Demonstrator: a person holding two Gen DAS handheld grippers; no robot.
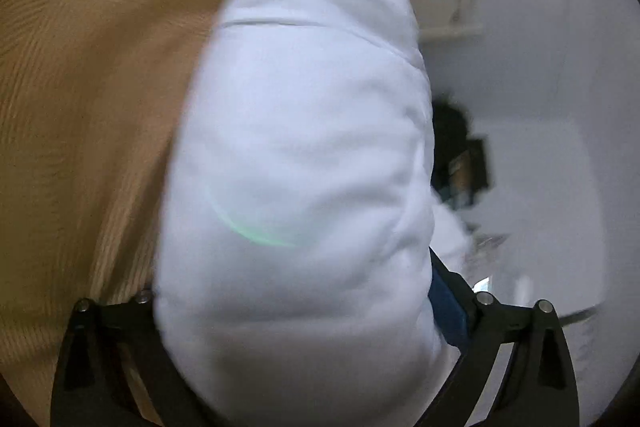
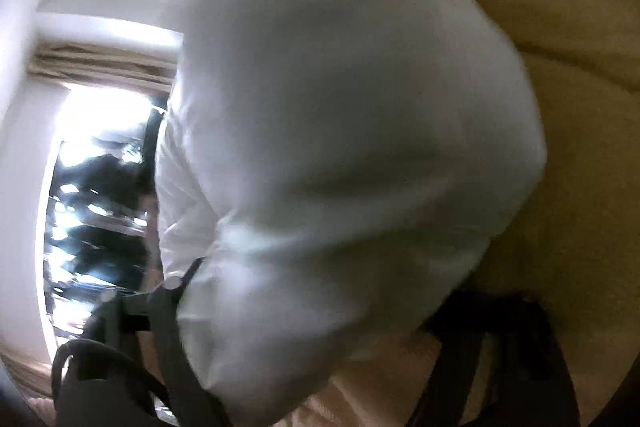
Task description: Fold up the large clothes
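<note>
White garment [image 1: 296, 163] bunched between our grippers.

We couldn't tell if our left gripper [image 1: 304, 311] or right gripper [image 2: 320, 307] clamped it; tan bedding [image 1: 88, 99] at nine o'clock.

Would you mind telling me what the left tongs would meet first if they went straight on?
The white garment bunched between the left tongs; it already fills their line, hiding whatever lies beyond.

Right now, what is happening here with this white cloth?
A person holds a gripper in each hand, and both seem to grip a large white garment. It bulges in front of the left gripper and the right gripper, hiding their fingertips. It hangs over a tan ribbed surface. The pictures are blurred; no neat fold shows yet.
</note>
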